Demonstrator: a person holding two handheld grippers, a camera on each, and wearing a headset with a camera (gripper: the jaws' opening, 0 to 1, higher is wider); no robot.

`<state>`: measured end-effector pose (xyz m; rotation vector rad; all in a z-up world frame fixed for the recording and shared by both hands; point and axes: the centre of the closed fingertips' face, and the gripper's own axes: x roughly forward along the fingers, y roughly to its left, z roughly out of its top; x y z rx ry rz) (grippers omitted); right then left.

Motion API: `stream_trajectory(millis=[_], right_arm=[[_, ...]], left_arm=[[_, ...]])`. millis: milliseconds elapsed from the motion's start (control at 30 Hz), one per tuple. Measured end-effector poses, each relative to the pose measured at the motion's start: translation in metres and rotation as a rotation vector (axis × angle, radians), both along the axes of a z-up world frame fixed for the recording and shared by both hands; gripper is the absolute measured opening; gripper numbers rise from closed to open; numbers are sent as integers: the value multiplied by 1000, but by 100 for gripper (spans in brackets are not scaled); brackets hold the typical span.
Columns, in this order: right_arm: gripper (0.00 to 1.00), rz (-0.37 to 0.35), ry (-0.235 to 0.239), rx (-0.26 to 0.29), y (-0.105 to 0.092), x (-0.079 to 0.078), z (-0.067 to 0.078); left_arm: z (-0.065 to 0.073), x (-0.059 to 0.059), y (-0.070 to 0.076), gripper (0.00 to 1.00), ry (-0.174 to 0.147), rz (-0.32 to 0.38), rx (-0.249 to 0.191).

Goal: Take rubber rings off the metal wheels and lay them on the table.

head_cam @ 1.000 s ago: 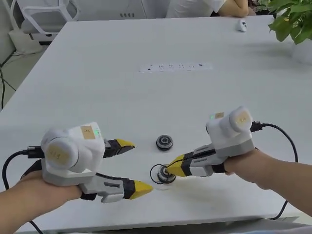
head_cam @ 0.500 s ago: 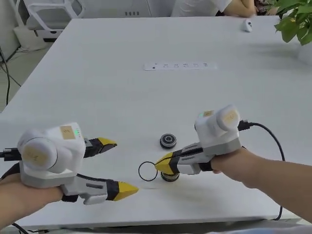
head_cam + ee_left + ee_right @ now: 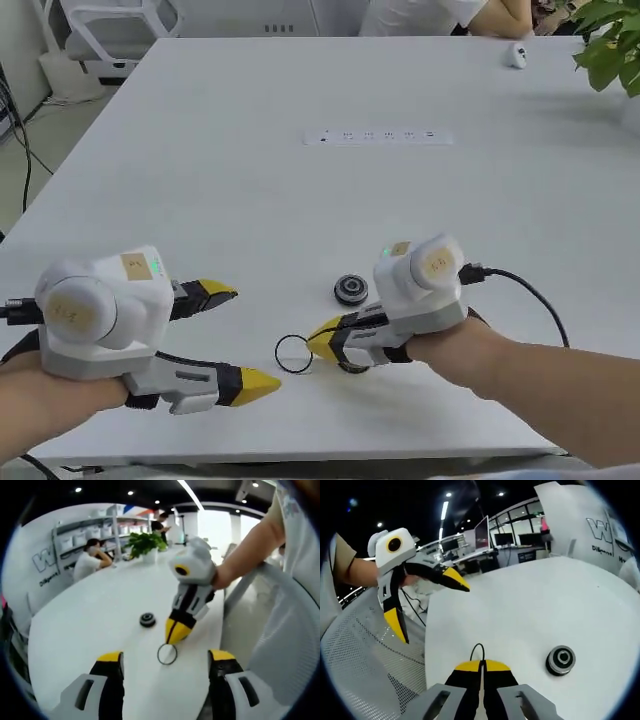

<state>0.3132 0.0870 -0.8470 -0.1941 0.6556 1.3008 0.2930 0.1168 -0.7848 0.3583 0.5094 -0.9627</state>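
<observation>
Right claw (image 3: 322, 342) is pinched shut on 1 rubber ring (image 3: 293, 354), down near the tabletop's (image 3: 300, 200) near edge. Left claw (image 3: 235, 338) is wide open, holding nothing. I'd lower the ring flat before letting go, left of the metal wheel (image 3: 350, 289). Wall lettering (image 3: 602, 530) starts with W, the rest is unreadable.

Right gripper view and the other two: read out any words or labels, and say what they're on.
"W": big letter on the white wall, the rest cut off.
Smaller print beneath it: too blurred to read.
Tan sticker on the left gripper, and another on the right gripper: too small to read.
</observation>
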Motion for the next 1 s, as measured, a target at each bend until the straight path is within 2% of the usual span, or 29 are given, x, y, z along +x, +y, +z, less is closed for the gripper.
stream_trajectory(millis=[133, 200, 300, 467, 800, 1000], right_arm=[[0, 7, -22, -2, -1, 1, 0], [5, 7, -28, -2, -2, 1, 0], [6, 10, -29, -1, -4, 1, 1], [12, 4, -34, 23, -8, 3, 9], [17, -11, -52, 53, -23, 7, 25], [20, -20, -57, 59, -35, 8, 29]], left_arm=[[-1, 0, 1, 69, 1, -1, 7], [-1, 0, 1, 69, 1, 0, 5], [-1, 1, 0, 69, 1, 0, 5], [-1, 3, -2, 69, 2, -2, 3], [-1, 5, -10, 67, 7, -26, 0], [-4, 9, -18, 66, 15, -37, -3]])
